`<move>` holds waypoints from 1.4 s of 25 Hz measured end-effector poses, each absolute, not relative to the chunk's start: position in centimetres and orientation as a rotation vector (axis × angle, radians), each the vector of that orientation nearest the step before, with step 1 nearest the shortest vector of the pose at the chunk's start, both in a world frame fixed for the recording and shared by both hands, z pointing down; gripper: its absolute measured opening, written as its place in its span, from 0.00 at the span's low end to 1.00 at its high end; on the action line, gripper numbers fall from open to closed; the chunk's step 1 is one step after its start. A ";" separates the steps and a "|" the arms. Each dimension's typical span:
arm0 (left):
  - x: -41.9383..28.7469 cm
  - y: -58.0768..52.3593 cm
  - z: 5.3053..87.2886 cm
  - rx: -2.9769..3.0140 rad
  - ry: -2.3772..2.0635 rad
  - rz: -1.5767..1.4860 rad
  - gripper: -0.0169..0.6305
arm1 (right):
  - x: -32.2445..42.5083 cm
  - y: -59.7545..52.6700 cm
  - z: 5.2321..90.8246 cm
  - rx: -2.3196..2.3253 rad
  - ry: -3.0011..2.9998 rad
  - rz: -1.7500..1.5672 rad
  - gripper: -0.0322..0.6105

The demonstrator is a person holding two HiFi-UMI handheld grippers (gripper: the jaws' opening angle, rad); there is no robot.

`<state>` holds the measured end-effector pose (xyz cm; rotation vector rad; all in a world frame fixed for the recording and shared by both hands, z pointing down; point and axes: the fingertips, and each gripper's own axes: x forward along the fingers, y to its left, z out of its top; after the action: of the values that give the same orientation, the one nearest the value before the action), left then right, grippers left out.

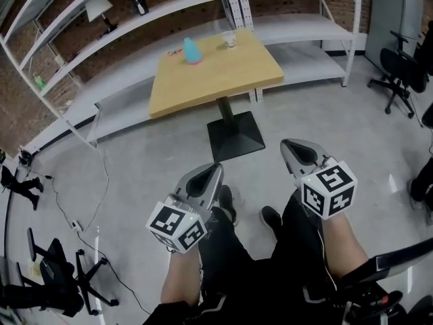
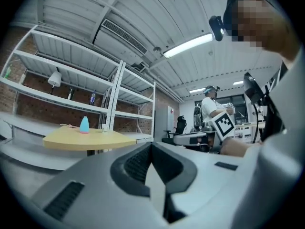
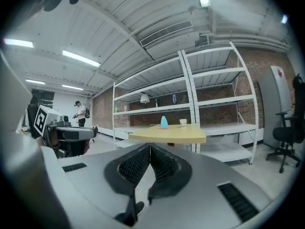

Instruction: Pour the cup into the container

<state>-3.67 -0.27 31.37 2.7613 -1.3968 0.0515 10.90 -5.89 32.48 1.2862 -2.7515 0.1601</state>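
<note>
Ahead, small white cup, turquoise container

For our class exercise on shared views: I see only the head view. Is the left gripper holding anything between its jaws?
Observer: No. In its own view the left gripper has its jaws together with nothing between them.
Operator: And the other one?
Observer: The right gripper is shut and empty too.
Operator: Is anyone else in the room?
Observer: Yes. The left gripper view shows a person in a white shirt standing far off in the background.
</note>
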 end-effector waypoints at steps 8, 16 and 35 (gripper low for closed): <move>-2.9 12.4 32.2 2.703 -1.462 0.067 0.03 | 11.3 6.6 33.2 1.238 -2.773 0.177 0.05; -0.1 25.9 32.0 2.700 -1.468 0.091 0.03 | 13.5 19.5 32.8 1.218 -2.817 0.183 0.05; 4.0 51.2 31.8 2.660 -1.508 0.011 0.03 | 16.5 43.6 30.8 1.120 -2.856 0.078 0.05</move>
<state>3.99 51.21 31.76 2.6600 -1.5081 0.0113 16.48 43.60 30.80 1.1198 -2.8557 0.0784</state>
